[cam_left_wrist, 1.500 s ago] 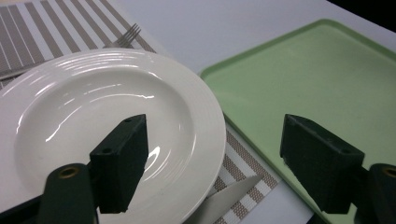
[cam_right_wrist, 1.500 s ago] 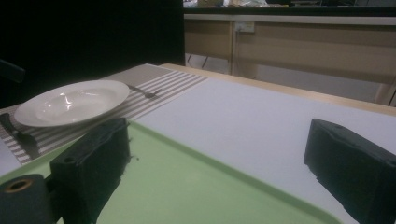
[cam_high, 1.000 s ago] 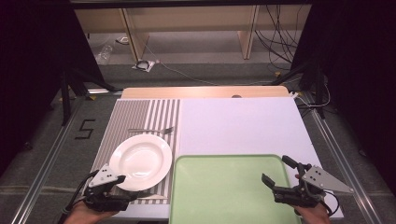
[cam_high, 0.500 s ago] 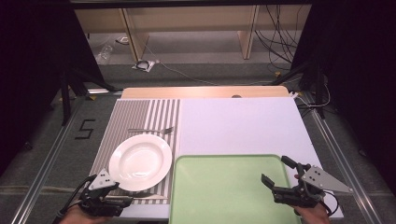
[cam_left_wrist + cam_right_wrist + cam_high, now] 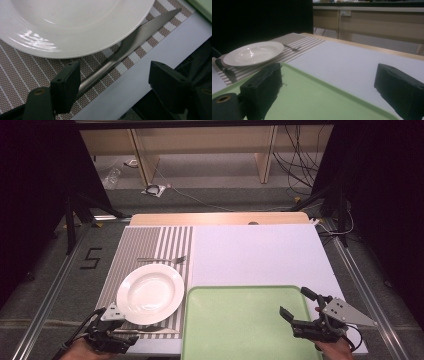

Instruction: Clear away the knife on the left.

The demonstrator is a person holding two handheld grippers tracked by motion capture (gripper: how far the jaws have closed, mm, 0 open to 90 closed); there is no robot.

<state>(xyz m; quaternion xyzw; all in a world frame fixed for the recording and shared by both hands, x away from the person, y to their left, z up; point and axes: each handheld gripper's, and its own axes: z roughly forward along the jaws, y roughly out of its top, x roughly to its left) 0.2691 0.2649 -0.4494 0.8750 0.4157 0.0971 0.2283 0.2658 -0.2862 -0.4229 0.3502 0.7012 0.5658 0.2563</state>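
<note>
While my left gripper [image 5: 112, 87] stands wide-jawed over the plain steel table knife [image 5: 130, 47] half tucked under the white ceramic plate [image 5: 72, 22], I'd descend squarely astride its handle, clear of the rim.

Our left gripper [image 5: 131, 336]: black body w/ small grey plate on top, black cable trailing off toward bottom left. Our right gripper [image 5: 295, 308]: black too, w/ bigger grey three-cornered plate, few dark screws on it, black cable curling at its right. Jaws in both gripper views are blocky matte black pads, squared corners, each w/ small screw hole. Brass-coloured ring on black round part at bottom left of each view.
</note>
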